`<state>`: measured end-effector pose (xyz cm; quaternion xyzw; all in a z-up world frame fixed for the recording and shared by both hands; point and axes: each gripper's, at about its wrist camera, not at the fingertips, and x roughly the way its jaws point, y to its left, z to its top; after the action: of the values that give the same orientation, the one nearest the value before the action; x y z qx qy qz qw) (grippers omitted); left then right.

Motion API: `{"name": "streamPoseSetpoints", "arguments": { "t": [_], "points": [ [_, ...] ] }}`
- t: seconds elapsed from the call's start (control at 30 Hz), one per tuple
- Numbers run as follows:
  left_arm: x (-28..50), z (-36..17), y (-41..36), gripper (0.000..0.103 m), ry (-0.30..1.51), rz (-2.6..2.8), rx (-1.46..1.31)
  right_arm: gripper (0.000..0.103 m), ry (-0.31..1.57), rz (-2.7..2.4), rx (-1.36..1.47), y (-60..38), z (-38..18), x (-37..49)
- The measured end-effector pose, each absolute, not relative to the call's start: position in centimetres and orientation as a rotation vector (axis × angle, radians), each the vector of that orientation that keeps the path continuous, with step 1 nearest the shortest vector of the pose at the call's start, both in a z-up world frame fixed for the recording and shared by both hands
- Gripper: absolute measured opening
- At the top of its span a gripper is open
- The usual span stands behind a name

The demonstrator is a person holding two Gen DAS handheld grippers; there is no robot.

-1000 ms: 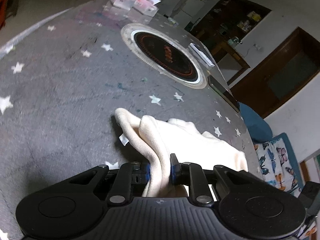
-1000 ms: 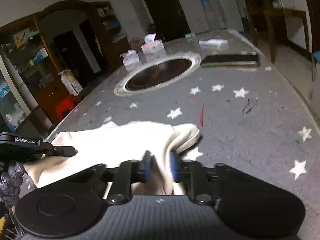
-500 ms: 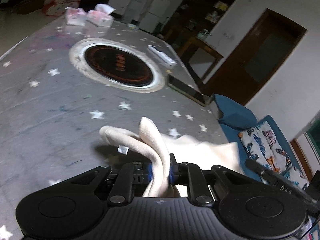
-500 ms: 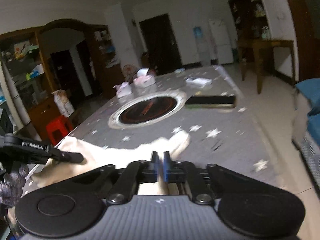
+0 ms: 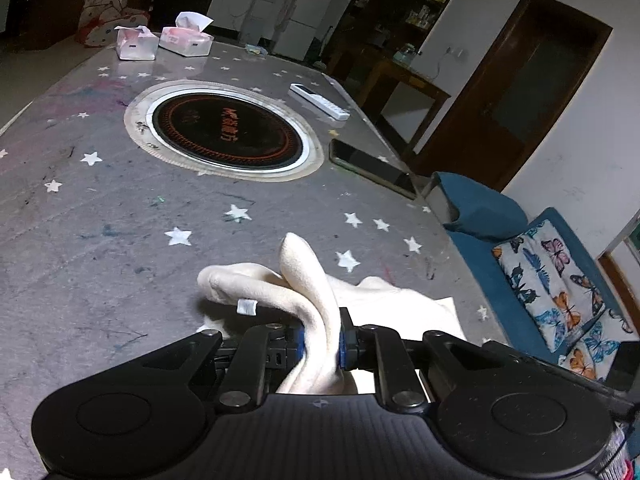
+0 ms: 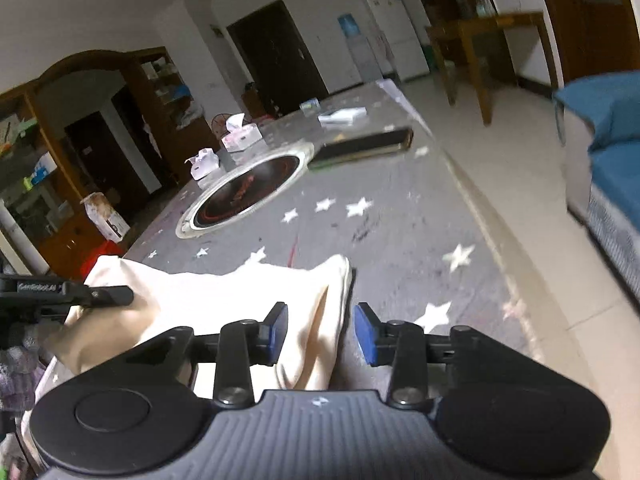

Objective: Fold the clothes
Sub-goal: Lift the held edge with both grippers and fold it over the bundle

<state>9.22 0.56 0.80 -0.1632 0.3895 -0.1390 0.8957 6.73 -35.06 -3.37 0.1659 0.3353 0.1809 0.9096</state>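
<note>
Since a second ago the right gripper (image 6: pixel 320 332) has let go: its jaws are opening, and the cream garment (image 6: pixel 224 300) lies loose between them. At the near edge of the grey tabletop (image 5: pixel 100 220), the left gripper (image 5: pixel 322 340) stays clamped on a raised fold of it.

Cream garment (image 5: pixel 308 300), grey white-starred tablecloth (image 5: pixel 100 240), blue butterfly-print cushion (image 5: pixel 560 280)

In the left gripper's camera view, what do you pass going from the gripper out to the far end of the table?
Left gripper → cream garment → round inset cooktop → white remote → two tissue boxes.
</note>
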Motion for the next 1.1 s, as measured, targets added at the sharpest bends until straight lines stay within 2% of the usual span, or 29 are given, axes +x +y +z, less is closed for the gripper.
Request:
{"name": "streamPoseSetpoints", "arguments": {
  "t": [0.23,0.27,0.3,0.33,0.5,0.6,1.1],
  "points": [
    [9.5,-0.1,0.7,0.016,0.828,-0.266,-0.310,0.034,0.733,0.426,0.414,-33.6,-5.7,8.7],
    [9.5,-0.1,0.7,0.016,0.829,-0.265,-0.306,0.029,0.732,0.443,0.410,-33.3,-5.8,8.8],
    [9.6,-0.1,0.7,0.016,0.831,-0.265,-0.304,0.019,0.732,0.458,0.403,-32.9,-5.7,8.8],
    [9.6,0.0,0.6,0.016,0.831,-0.268,-0.305,0.016,0.729,0.468,0.398,-32.5,-5.6,8.8],
    [9.5,1.4,-0.8,0.015,0.803,-0.314,-0.280,0.012,0.645,0.468,0.356,-32.2,-3.9,7.3],
    [9.8,2.2,-2.2,0.015,0.785,-0.353,-0.277,0.006,0.591,0.429,0.319,-32.8,-2.3,6.5],
    [11.8,1.9,-9.7,0.015,0.796,-0.497,-0.243,0.006,0.494,0.203,0.232,-38.8,0.7,4.9]
  ]
}}
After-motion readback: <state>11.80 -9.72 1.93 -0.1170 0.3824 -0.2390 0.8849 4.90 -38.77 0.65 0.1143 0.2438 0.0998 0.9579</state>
